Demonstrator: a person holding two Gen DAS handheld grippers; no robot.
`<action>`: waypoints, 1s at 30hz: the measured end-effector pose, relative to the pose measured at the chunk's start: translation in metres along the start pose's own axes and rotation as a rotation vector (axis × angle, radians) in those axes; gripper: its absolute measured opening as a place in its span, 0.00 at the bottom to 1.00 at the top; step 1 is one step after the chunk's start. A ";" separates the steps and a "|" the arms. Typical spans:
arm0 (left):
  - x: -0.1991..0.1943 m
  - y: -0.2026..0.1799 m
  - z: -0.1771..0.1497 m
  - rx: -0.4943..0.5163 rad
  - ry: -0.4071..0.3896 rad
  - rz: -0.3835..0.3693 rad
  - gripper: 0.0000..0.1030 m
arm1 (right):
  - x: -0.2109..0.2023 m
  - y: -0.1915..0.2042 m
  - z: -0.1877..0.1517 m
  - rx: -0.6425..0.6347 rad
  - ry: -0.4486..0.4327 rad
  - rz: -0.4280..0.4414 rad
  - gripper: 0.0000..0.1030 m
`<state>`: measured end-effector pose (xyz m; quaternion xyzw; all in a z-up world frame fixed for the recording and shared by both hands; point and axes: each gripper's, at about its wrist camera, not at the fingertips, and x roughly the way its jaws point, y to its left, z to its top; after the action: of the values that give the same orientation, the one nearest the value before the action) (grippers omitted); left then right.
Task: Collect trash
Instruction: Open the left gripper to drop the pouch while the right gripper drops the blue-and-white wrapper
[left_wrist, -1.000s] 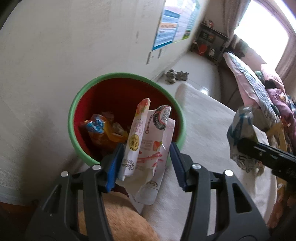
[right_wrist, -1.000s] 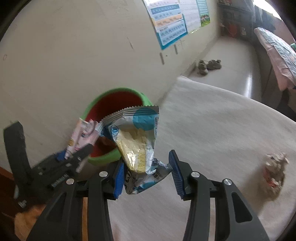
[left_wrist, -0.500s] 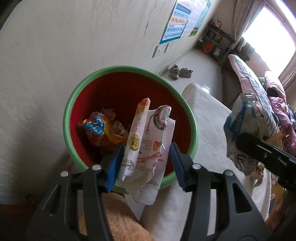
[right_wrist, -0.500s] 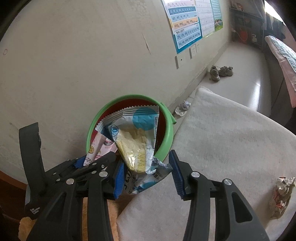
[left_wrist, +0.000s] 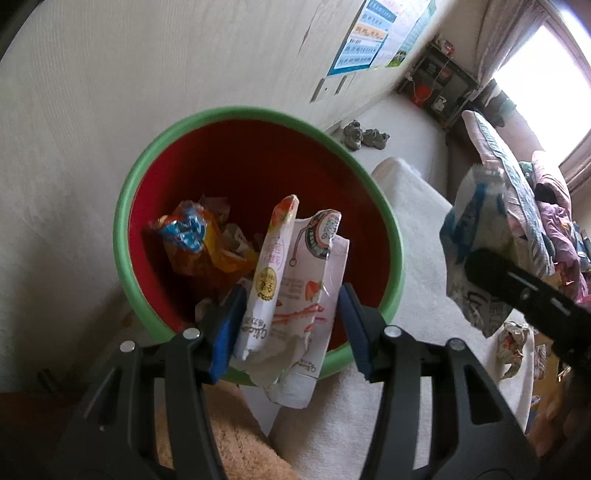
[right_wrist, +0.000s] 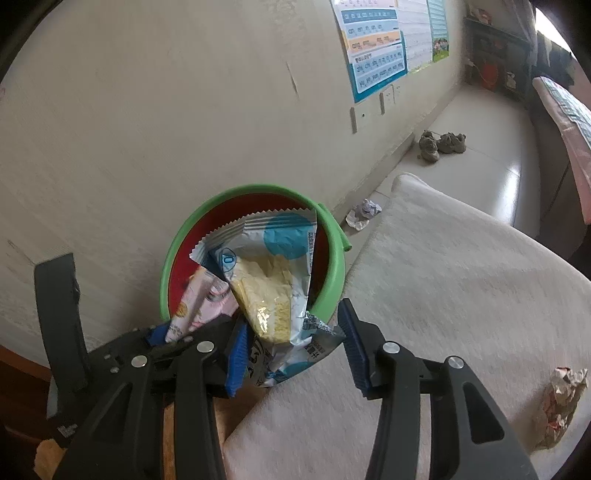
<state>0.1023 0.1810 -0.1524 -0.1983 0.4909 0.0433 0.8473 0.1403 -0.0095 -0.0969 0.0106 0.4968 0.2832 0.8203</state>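
Both tongs, black w/ blue ribbed pads, hang over the red plastic bin w/ green rim (left_wrist: 258, 114). Left gripper (left_wrist: 291, 325) is clamped on a pink-and-white strawberry snack wrapper (left_wrist: 291, 291), a folded bundle poking up over the bin's near edge; its left pad presses the wrapper, contact at the right pad is hard to make out. Right gripper (right_wrist: 293, 350) pinches a crinkly white-and-blue foil packet w/ yellow print (right_wrist: 273, 273), which stands up in front of the bin mouth; left pad touches it, right pad looks slightly off.

Inside the bin: crumpled orange-and-blue wrapper (left_wrist: 192, 240) on the far-left side, plus pale paper scraps next to it. Bin bottom mostly hidden by held trash.

Bin stands against a cream wall (right_wrist: 184, 110), beside a pale fuzzy rug (right_wrist: 461, 295). On the rug, well right of the bin, lies a crumpled red-and-white paper wad (right_wrist: 561, 402). Small white crumpled paper (right_wrist: 364, 214) sits on the floor just right of the bin's handle. Farther off along the wall: blue poster (right_wrist: 376, 48), a pair of grey shoes (right_wrist: 441, 144). Bedding right of the bin, partly cut off.
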 end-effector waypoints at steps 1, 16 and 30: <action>0.002 0.002 0.000 -0.008 0.007 0.001 0.48 | 0.002 0.001 0.000 -0.003 0.003 0.000 0.44; -0.005 0.022 -0.004 -0.136 -0.038 -0.040 0.77 | 0.005 0.016 0.016 -0.067 -0.010 0.033 0.67; -0.018 0.018 -0.016 -0.155 -0.056 -0.062 0.81 | -0.161 -0.128 -0.144 0.077 0.180 -0.188 0.80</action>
<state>0.0753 0.1937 -0.1495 -0.2770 0.4560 0.0602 0.8436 0.0245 -0.2321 -0.0775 -0.0299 0.5775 0.1854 0.7945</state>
